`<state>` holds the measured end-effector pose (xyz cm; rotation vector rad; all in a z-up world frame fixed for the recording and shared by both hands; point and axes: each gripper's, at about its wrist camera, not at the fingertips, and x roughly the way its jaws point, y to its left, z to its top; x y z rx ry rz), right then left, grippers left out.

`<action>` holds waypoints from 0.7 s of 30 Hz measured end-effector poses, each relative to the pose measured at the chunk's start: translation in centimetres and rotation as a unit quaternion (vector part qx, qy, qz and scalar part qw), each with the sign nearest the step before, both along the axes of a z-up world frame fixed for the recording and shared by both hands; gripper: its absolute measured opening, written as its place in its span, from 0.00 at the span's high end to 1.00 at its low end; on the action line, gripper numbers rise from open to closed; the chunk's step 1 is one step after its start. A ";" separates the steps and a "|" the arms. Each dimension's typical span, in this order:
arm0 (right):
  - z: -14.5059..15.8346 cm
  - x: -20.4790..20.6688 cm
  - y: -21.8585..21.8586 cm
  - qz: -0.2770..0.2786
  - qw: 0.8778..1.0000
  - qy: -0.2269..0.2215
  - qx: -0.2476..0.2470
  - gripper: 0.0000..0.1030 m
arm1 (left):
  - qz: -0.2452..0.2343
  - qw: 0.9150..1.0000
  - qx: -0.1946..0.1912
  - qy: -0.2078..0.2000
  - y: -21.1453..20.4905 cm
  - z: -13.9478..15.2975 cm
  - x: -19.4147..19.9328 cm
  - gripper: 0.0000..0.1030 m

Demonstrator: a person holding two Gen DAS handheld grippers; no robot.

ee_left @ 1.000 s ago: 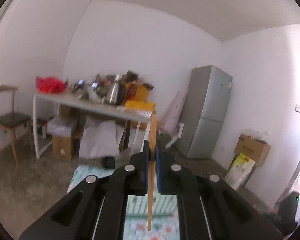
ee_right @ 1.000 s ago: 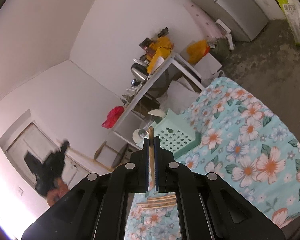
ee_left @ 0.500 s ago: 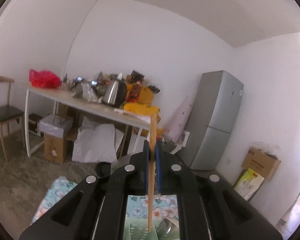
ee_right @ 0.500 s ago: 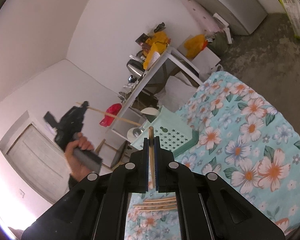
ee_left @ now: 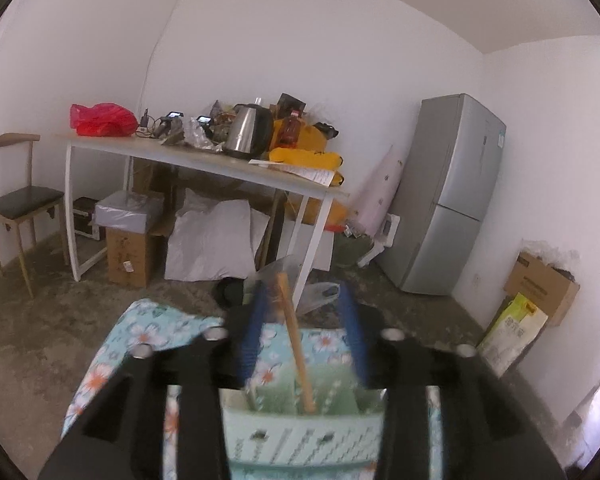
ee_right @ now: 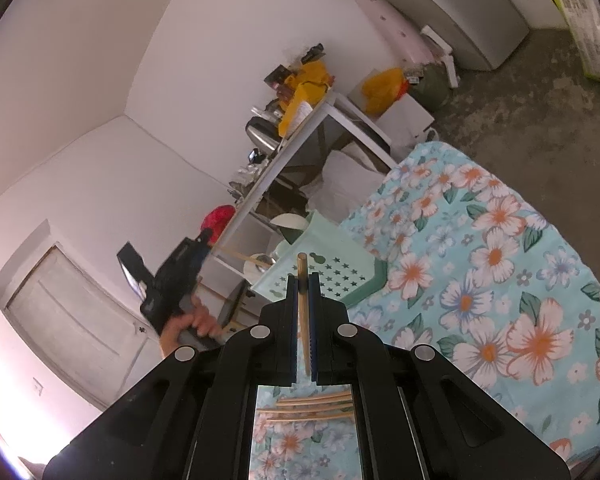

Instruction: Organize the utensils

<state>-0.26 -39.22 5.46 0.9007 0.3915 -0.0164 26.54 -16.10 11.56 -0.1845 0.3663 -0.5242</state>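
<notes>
Your left claw [ee_left: 303,312] has just spread; its slim round wooden chopstick [ee_left: 298,346] tilts loose into the perforated mint plastic basket [ee_left: 300,438]. Your right claw [ee_right: 303,280] pinches another chopstick [ee_right: 304,312]; more chopsticks [ee_right: 312,406] lie on the floral tablecloth [ee_right: 480,280].

Your left gripper [ee_left: 302,312] has just been opening; its blue pads [ee_left: 256,320] now stand apart, clear of the chopstick [ee_left: 298,352] leaning loose between them. Your right gripper [ee_right: 303,280] is clamped on an upright chopstick [ee_right: 303,300]. Your left hand [ee_right: 198,322] grips its handle, tilted slightly down.
</notes>
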 end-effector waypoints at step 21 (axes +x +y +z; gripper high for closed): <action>12.1 8.3 2.4 -0.001 0.984 -0.068 -0.167 0.97 | -0.001 0.992 0.057 0.113 11.8 -9.2 -12.8 0.28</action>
